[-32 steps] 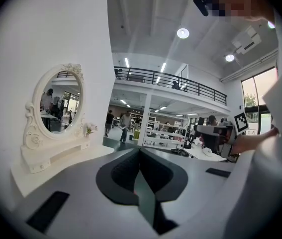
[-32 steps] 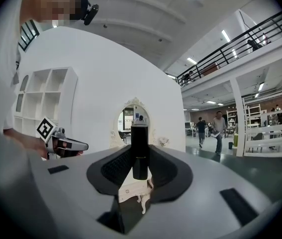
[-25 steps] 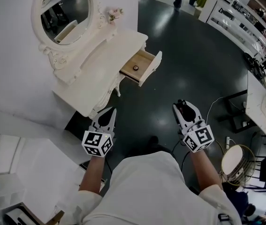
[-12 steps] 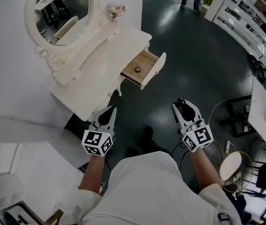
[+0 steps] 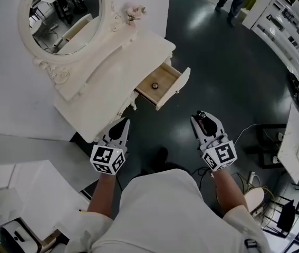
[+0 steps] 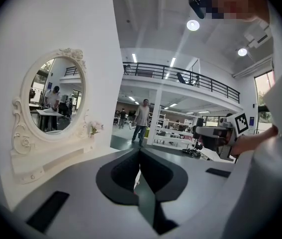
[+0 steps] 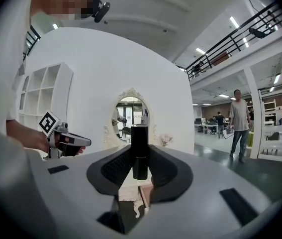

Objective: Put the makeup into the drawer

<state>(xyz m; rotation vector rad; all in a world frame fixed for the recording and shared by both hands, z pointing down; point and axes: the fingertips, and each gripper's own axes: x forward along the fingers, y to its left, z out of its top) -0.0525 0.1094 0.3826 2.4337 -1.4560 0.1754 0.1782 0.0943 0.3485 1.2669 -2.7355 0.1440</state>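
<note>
Not done yet: the R tongs [image 5: 202,118] pinch the black makeup tube [image 7: 140,143] in the air, well apart from the open drawer [image 5: 179,85], the L tongs [image 6: 140,152] are closed w/ nothing inside, & a small round thing [image 5: 155,85] sits in the drawer.

The table [image 5: 123,67] looks matt white-painted, the drawer [image 5: 166,76] bare pale wood inside, the floor [image 5: 228,73] dark and glossy, the makeup tube [image 7: 140,151] smooth black plastic.
</note>
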